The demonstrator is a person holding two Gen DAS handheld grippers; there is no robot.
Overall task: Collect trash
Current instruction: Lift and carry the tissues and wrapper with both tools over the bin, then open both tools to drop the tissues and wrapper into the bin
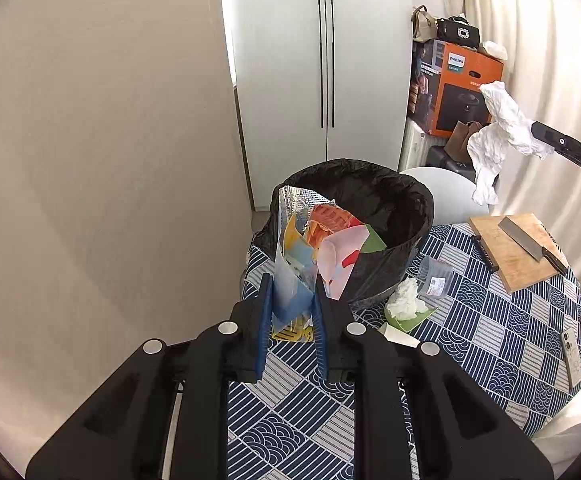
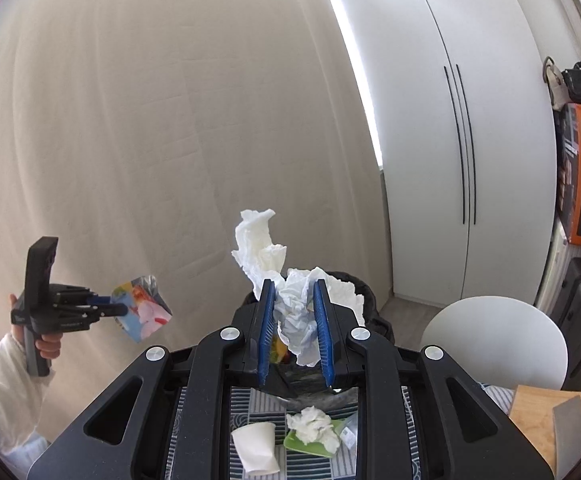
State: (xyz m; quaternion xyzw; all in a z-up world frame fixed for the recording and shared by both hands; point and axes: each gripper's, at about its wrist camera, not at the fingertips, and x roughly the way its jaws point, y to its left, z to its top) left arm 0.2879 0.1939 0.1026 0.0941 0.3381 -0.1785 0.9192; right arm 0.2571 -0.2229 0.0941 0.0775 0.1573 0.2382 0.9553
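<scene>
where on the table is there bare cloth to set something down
Bare tablecloth lies between the cutting board and the phone, and on the near side below the left gripper. It is crowded beside the trash bin: crumpled tissue, paper cup.

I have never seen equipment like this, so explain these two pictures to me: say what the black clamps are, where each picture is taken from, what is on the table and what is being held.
These are no robot arms: a person holds a two-finger clamp in each hand, each carrying a camera looking along its fingers.

The left camera shows the left gripper shut on a colourful snack wrapper, before a trash bin lined with a black bag.

The right camera shows the right gripper shut on crumpled white paper towel.

On the patterned tablecloth lie a cutting board with a knife, a tissue wad, a paper cup and a phone.
</scene>
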